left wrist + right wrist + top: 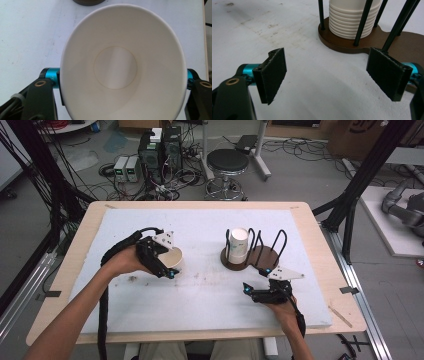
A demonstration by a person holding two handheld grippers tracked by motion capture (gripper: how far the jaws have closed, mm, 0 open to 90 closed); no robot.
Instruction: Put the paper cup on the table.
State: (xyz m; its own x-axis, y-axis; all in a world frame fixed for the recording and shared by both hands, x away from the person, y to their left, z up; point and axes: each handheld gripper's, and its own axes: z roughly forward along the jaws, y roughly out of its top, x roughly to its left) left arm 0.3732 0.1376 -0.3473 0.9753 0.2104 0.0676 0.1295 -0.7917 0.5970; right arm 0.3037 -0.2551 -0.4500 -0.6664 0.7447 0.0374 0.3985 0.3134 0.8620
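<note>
**Left Gripper Clamped on Paper Cup; Right Gripper Open Near Cup Rack**

Nearest the lens, in the left gripper view, a white paper cup (120, 67) occupies the centre of the frame, mouth toward the camera, with its round base visible inside. Its wall is squeezed oval between the two black jaws at lower left and lower right. The left gripper (167, 265) is closed on this cup. In the high view the cup (175, 257) sits left of centre, above the white foam pad (200, 300).

The right gripper (334, 77) stands wide open with nothing between its pads (273, 75). In the high view it (260, 282) lies at lower right, just below the rack.

The brown wooden rack (342, 46), with black wire hoops, holds a stack of white cups (352, 17) at the upper centre of the right gripper view. The stack (239, 245) stands upright right of centre in the high view.
</note>
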